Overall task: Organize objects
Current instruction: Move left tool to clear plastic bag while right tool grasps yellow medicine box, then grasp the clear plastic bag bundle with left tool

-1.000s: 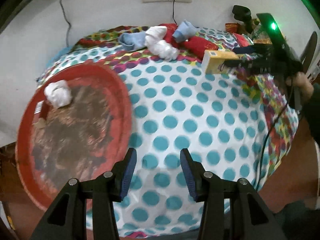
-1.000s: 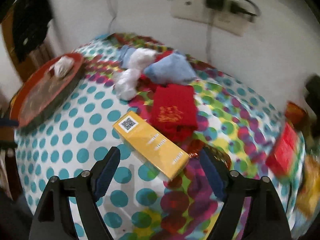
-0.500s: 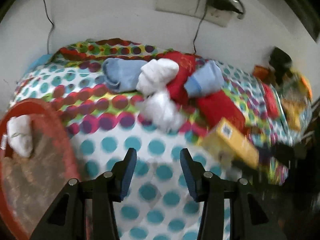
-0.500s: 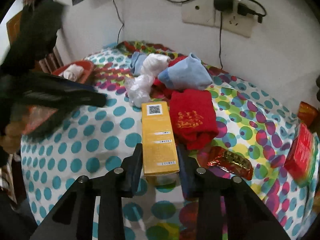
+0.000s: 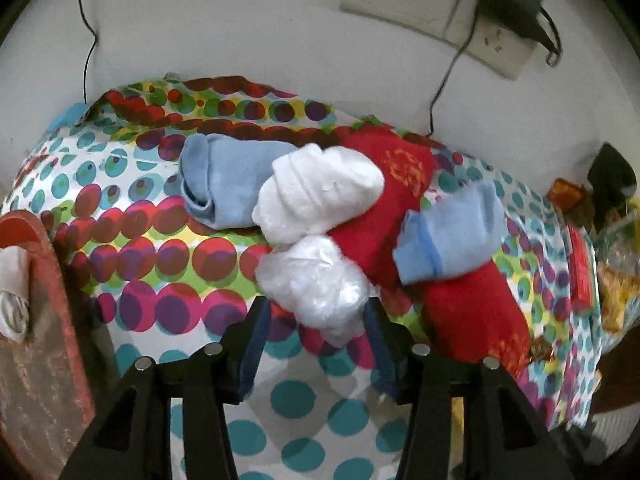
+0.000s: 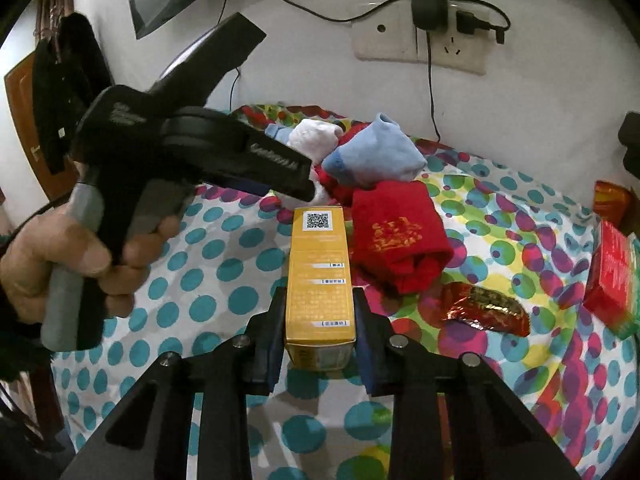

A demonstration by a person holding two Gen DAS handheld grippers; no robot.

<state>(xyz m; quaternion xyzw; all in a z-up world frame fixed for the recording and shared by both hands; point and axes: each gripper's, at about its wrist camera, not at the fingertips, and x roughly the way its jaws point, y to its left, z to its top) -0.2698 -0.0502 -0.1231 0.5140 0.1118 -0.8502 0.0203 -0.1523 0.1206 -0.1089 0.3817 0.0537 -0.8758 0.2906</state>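
Observation:
My right gripper (image 6: 319, 296) is shut on the near end of a yellow box (image 6: 320, 264), which points away over the dotted tablecloth (image 6: 224, 280). My left gripper (image 5: 316, 320) points down at a pile of rolled socks. Its jaws are opening, and a crumpled clear plastic bag (image 5: 316, 284) lies between the fingertips without being squeezed. Behind the bag lie a white sock (image 5: 320, 192), two light blue socks (image 5: 228, 176) (image 5: 452, 232) and red socks (image 5: 400, 184). A hand (image 6: 60, 256) holds the left gripper in the right wrist view.
A red tray (image 5: 44, 280) with a white wad (image 5: 12, 292) sits at the left table edge. A red sock (image 6: 396, 244), a foil wrapper (image 6: 484, 308) and a red packet (image 6: 612, 272) lie right of the box. A wall socket (image 6: 420, 40) with cables is behind.
My right gripper closed on the yellow box and turned it lengthwise. My left gripper swung from the tray side across to the sock pile, and the plastic bag now lies between its fingers.

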